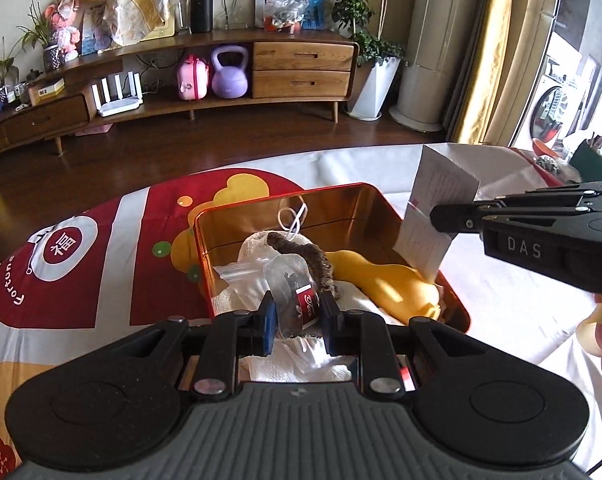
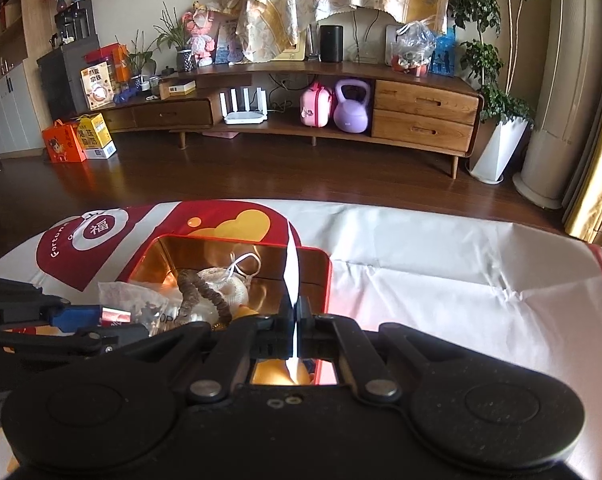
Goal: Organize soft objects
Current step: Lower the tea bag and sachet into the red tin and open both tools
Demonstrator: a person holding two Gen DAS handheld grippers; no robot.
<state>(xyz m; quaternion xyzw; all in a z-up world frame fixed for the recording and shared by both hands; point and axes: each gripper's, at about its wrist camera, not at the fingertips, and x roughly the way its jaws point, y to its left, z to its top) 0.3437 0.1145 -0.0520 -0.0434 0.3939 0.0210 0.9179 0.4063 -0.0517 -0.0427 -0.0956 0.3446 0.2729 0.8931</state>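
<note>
Shiny tin [image 1: 341, 196] on the cloth [image 1: 141, 264], yellow toy [image 1: 381, 284] lying long-ways inside it, left claw [image 1: 299, 314] squeezing a tea bag [image 1: 291, 288] over the tin, right claw [image 2: 297, 320] pinching a paper [image 1: 437, 216] upright at the tin's right wall, flat-on in left view, edge-on in right.

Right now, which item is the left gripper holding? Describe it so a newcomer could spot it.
Find the orange metal tin on the red-and-white tablecloth. At its near edge, the left gripper pinches a clear tea bag pouch. Unlike the yellow plush and brown scrunchie nearby, it is see-through with a red label.
</note>
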